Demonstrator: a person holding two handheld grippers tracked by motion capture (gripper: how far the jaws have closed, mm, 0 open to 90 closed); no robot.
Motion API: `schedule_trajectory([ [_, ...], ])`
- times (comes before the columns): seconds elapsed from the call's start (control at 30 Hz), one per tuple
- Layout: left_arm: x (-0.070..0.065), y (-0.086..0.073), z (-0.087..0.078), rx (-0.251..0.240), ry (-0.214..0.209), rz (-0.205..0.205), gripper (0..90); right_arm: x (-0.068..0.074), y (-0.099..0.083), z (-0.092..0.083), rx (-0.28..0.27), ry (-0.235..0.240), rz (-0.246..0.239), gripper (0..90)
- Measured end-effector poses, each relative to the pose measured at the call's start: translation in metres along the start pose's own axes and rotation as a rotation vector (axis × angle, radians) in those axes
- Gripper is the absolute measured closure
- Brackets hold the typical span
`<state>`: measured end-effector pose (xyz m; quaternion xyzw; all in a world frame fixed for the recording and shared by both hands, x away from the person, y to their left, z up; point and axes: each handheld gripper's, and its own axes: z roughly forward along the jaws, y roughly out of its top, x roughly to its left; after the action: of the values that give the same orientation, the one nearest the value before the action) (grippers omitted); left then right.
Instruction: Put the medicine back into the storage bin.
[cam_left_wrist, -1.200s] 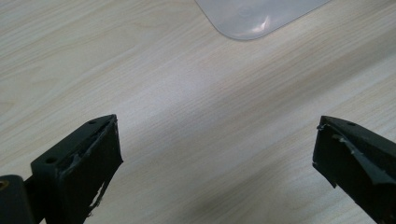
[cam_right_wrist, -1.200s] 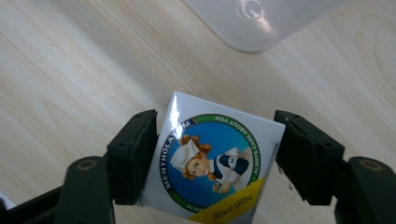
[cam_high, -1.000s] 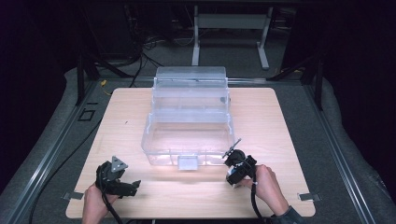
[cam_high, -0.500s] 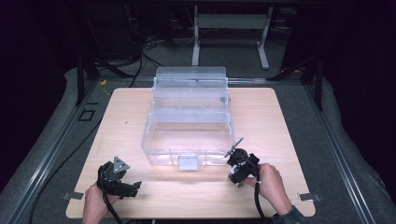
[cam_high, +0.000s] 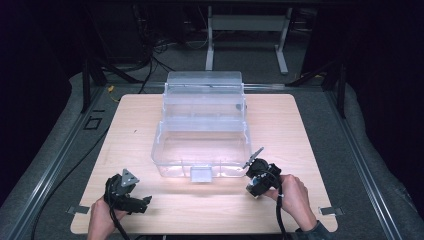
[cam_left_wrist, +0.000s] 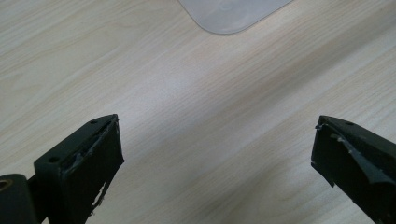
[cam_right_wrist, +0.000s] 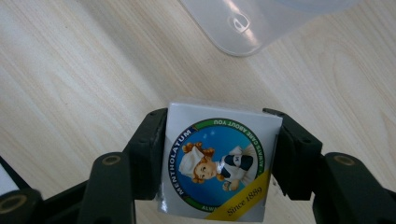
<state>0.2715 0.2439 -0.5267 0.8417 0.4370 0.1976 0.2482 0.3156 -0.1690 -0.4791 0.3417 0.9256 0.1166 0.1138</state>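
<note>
My right gripper is shut on a small white Mentholatum box with a round blue picture, its black jaws pressing on the box's two sides just above the wooden table. In the high view, the right gripper sits at the front right corner of a clear plastic container whose lid stands open at the back. That container's rounded corner lies just ahead of the held box. My left gripper is open with nothing between its jaws, low over bare wood. It rests near the table's front left.
The light wooden table has bare room left and right of the container. A corner of the clear container shows ahead of the left jaws. Grey padding and metal rails surround the table, with a stand's legs behind.
</note>
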Motion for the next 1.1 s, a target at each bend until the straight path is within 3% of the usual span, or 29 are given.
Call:
schedule_trajectory([
  [0.17, -0.002, 0.000, 0.002, 0.004, -0.002, 0.018, 1.9, -0.004, -0.001, -0.006, 0.013, 0.007, -0.001, 43.6],
  [0.5, -0.003, 0.000, -0.002, -0.016, -0.003, 0.025, 1.5, -0.006, 0.001, -0.016, -0.025, 0.009, 0.001, 44.3],
  [0.83, -0.001, -0.002, -0.003, -0.048, -0.016, 0.010, 0.1, -0.013, 0.006, -0.026, -0.057, 0.025, -0.007, 44.8],
  [1.1, 0.000, -0.002, -0.003, -0.054, -0.010, -0.001, 0.2, -0.017, 0.012, -0.035, -0.042, 0.033, -0.039, 45.5],
])
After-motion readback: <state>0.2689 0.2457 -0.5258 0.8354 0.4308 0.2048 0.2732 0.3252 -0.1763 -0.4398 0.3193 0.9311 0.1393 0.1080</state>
